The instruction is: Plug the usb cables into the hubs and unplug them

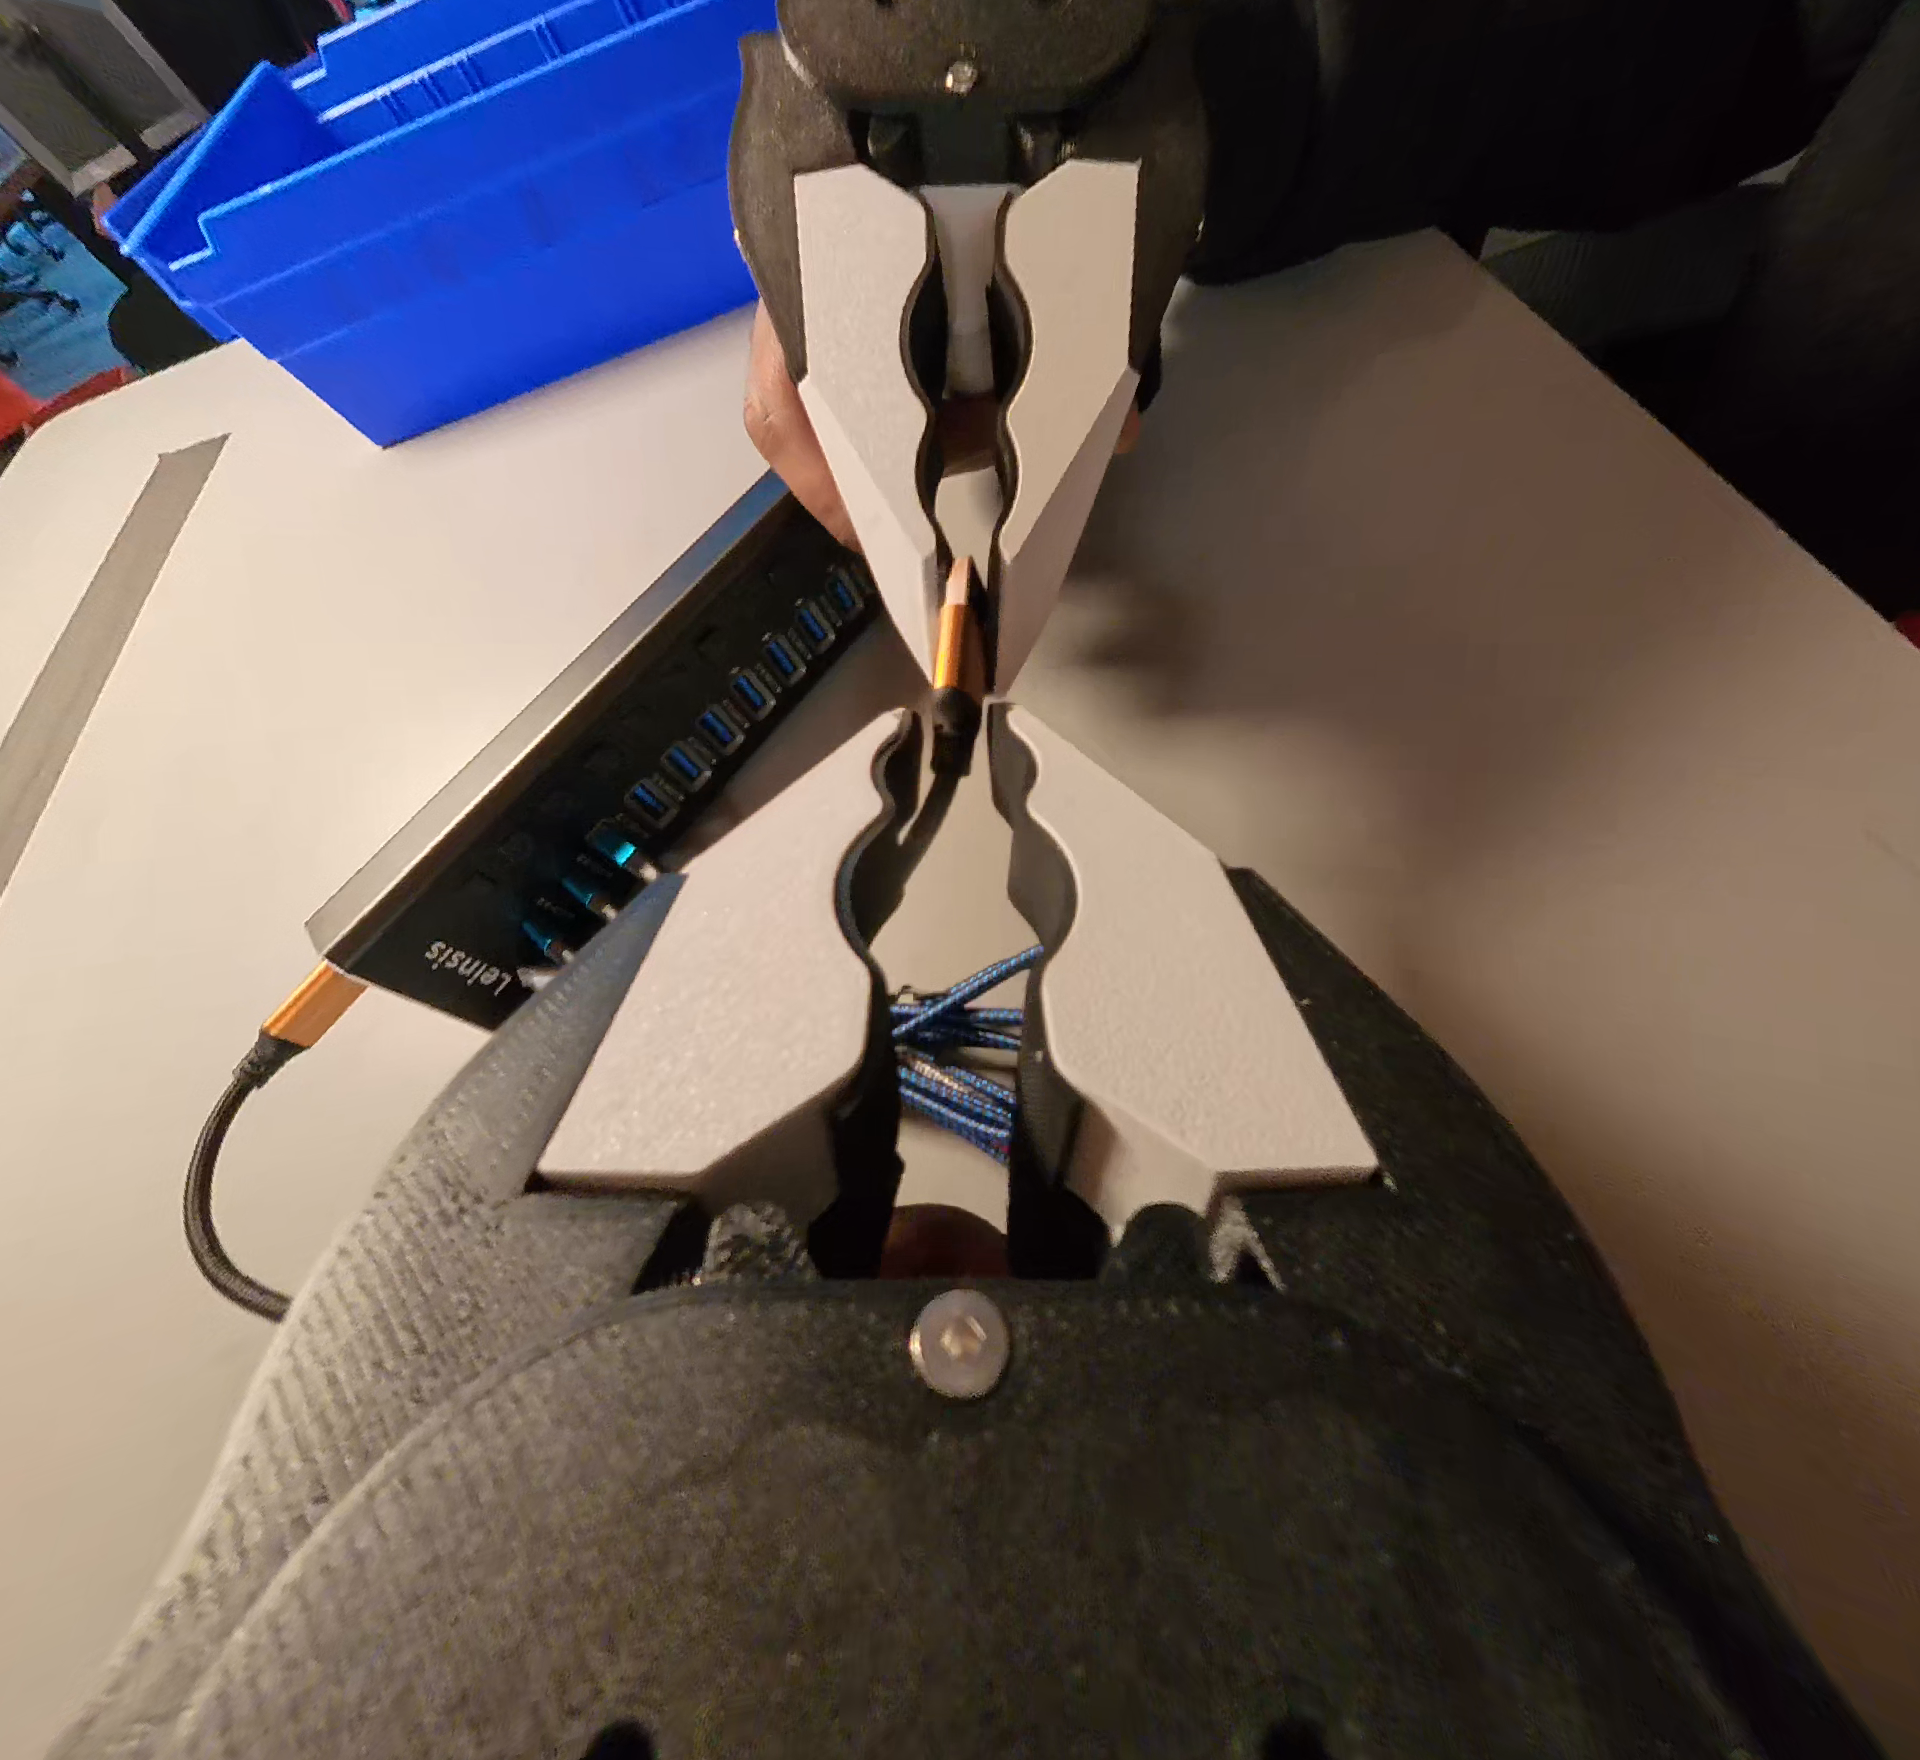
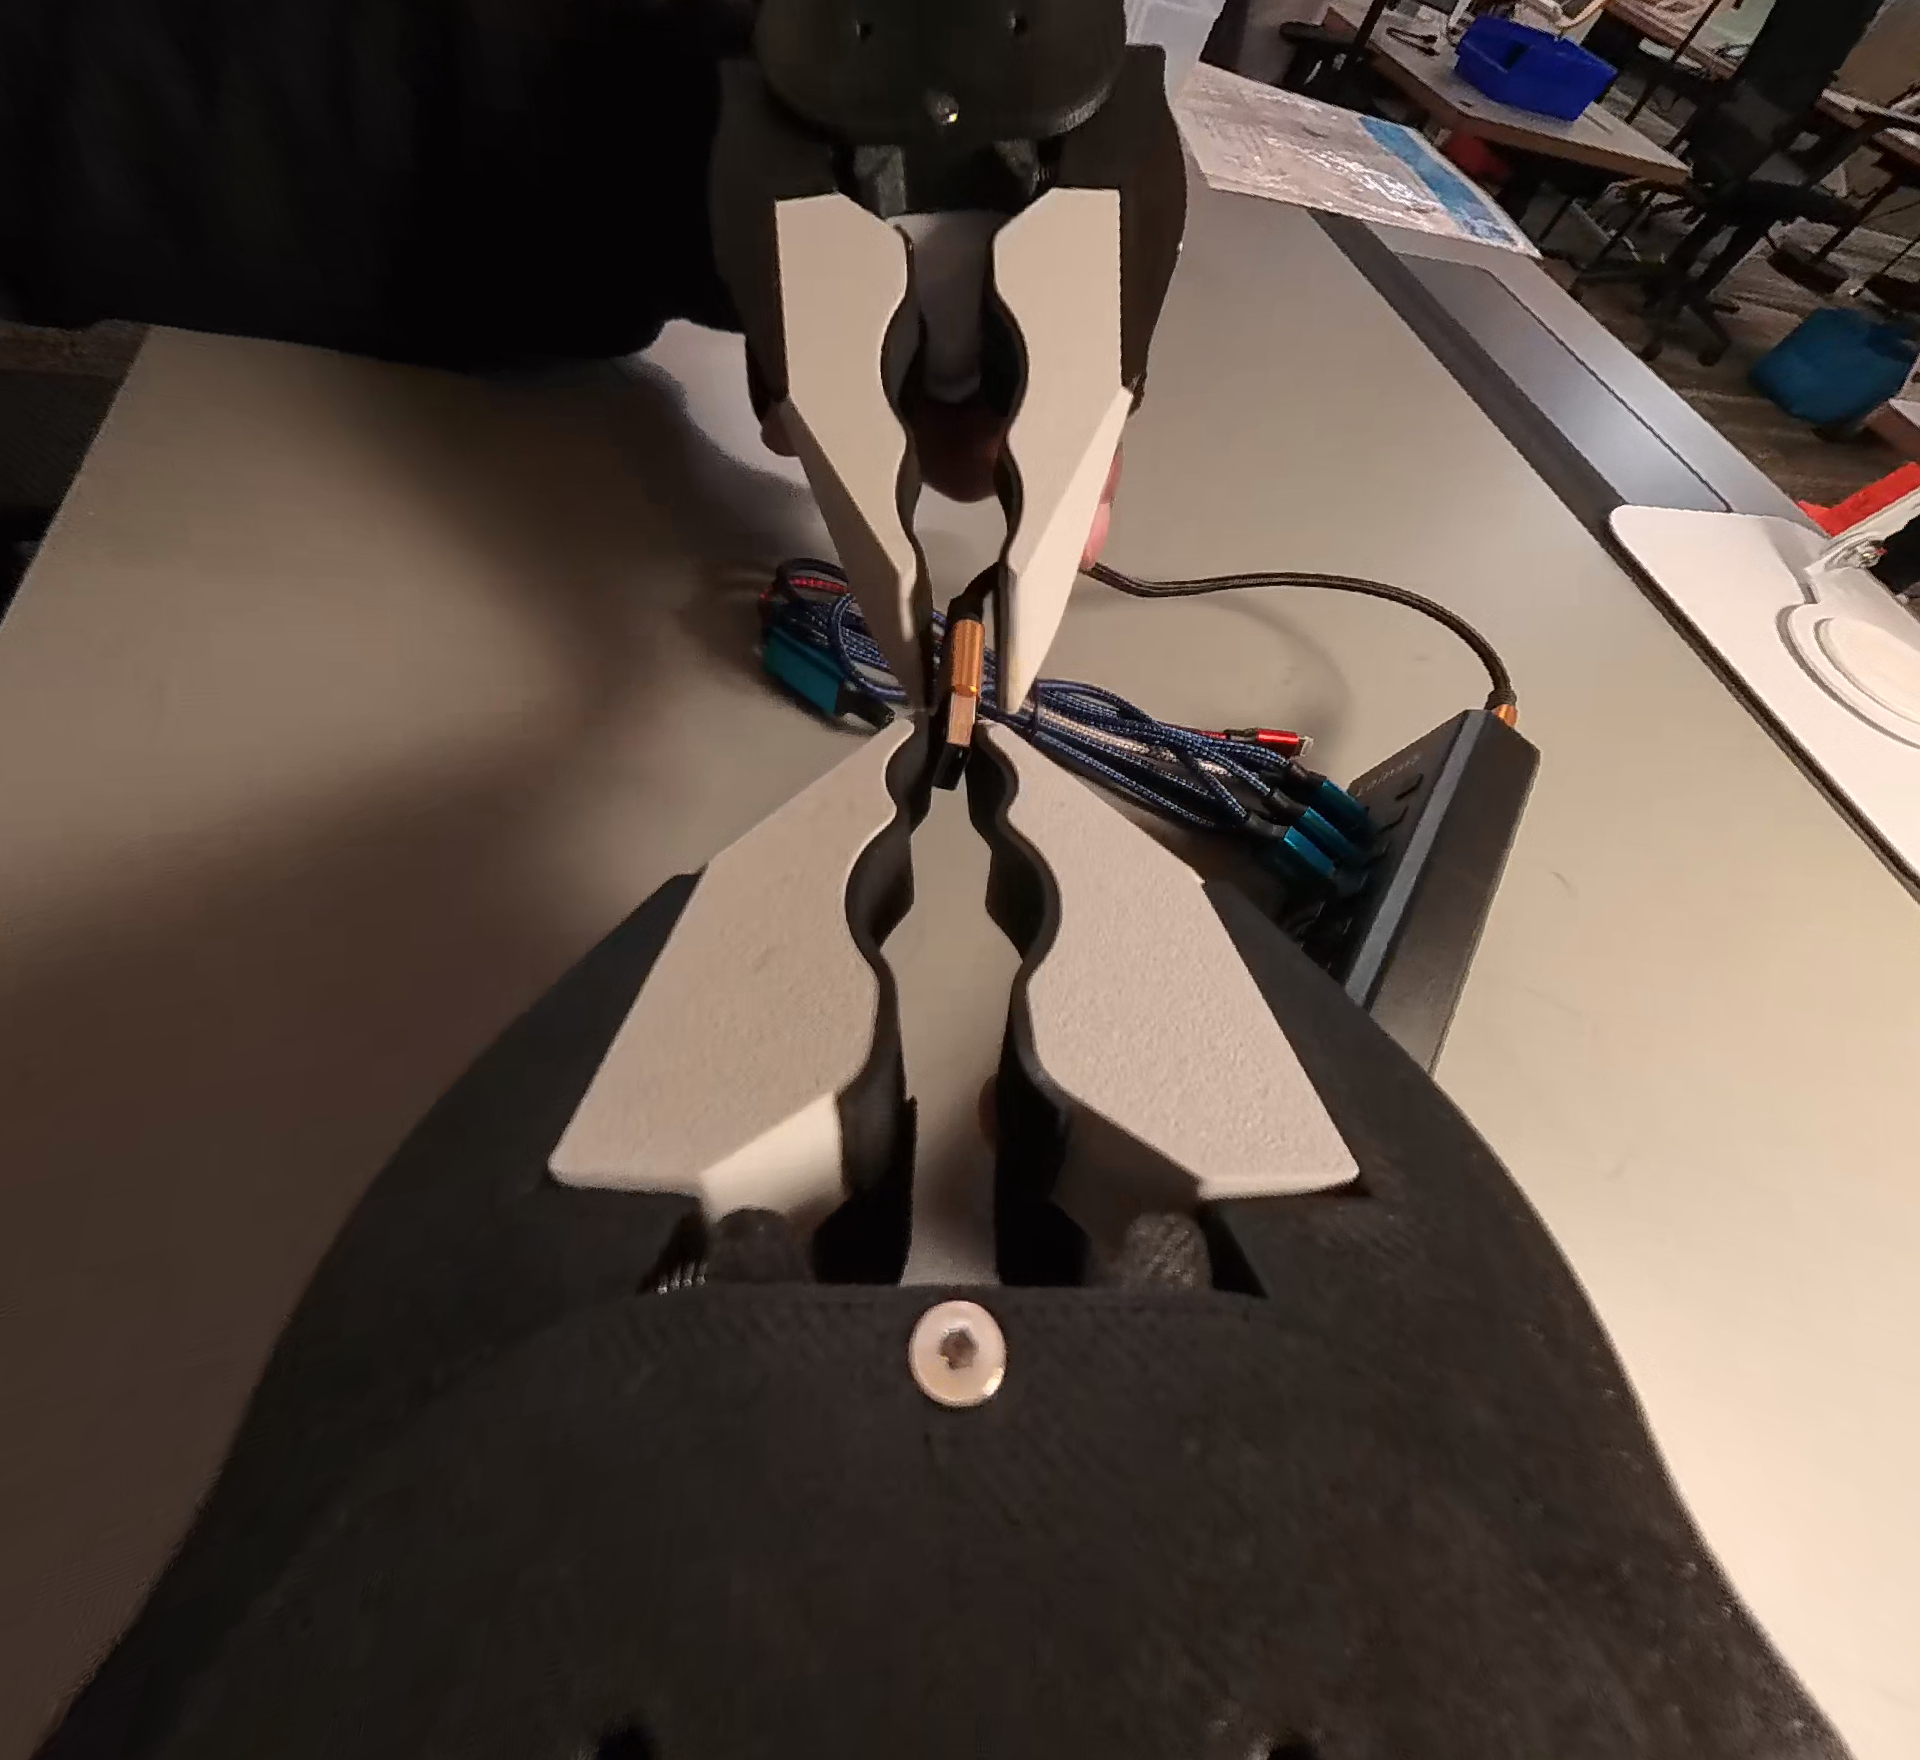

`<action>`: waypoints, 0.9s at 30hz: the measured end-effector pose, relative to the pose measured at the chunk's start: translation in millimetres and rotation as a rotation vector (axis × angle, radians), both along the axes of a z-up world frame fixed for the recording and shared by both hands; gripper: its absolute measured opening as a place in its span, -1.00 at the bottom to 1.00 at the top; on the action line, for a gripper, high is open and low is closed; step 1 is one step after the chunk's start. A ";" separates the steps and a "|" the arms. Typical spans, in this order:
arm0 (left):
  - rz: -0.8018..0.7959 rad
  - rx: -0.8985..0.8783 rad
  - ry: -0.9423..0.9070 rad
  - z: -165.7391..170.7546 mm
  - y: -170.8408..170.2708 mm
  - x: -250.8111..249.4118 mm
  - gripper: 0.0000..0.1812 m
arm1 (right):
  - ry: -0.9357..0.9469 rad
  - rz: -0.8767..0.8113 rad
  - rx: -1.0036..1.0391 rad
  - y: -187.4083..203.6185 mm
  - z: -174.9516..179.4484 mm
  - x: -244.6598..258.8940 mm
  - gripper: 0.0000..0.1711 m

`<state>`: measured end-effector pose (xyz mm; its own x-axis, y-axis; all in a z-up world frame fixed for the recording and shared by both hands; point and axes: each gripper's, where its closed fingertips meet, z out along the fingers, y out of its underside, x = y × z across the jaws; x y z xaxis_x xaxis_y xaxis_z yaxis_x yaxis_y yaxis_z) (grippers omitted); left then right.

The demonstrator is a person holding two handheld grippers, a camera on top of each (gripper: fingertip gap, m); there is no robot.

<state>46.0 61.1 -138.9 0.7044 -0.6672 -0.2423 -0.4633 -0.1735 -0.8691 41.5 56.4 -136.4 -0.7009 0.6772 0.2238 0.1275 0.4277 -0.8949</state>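
My right gripper (image 2: 951, 739) is shut on the plug end of an orange USB plug (image 2: 964, 671), held above the table; it also shows in the left wrist view (image 1: 961, 666). My left gripper (image 1: 948, 721) faces it tip to tip. Its jaws stand narrowly apart around the plug's black strain relief (image 1: 951, 723). The plug's black braided cable (image 2: 1299, 583) runs to a second orange plug (image 1: 312, 1004) in the end of a black hub (image 1: 582, 837). Teal plugs (image 2: 1320, 827) on blue braided cables (image 2: 1122, 734) sit in the hub's ports.
A blue bin (image 1: 468, 204) stands at the table's far edge behind the hub. A grey strip (image 1: 94, 619) runs along the table. A white tray (image 2: 1766, 630) lies at the right, and a plastic-wrapped sheet (image 2: 1351, 152) farther back. Black sleeves hold both grippers. Left and right tips are no more than a few centimetres apart. The black hub (image 1: 582, 837) is about 10 cm from my left fingertips. Look for it in the right wrist view (image 2: 1345, 867) too.
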 end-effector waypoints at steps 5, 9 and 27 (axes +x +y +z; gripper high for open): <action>-0.011 -0.008 0.008 -3.9 1.3 3.6 -0.87 | -0.003 0.011 0.012 0.0 -3.2 0.9 -0.94; -0.001 -0.018 0.025 -8.9 2.2 4.5 -0.87 | 0.006 0.023 0.012 -0.8 -2.3 2.2 -0.94; 0.131 -0.087 0.037 -15.2 13.9 -4.9 -0.92 | 0.075 -0.070 0.024 21.5 9.0 -2.2 -0.82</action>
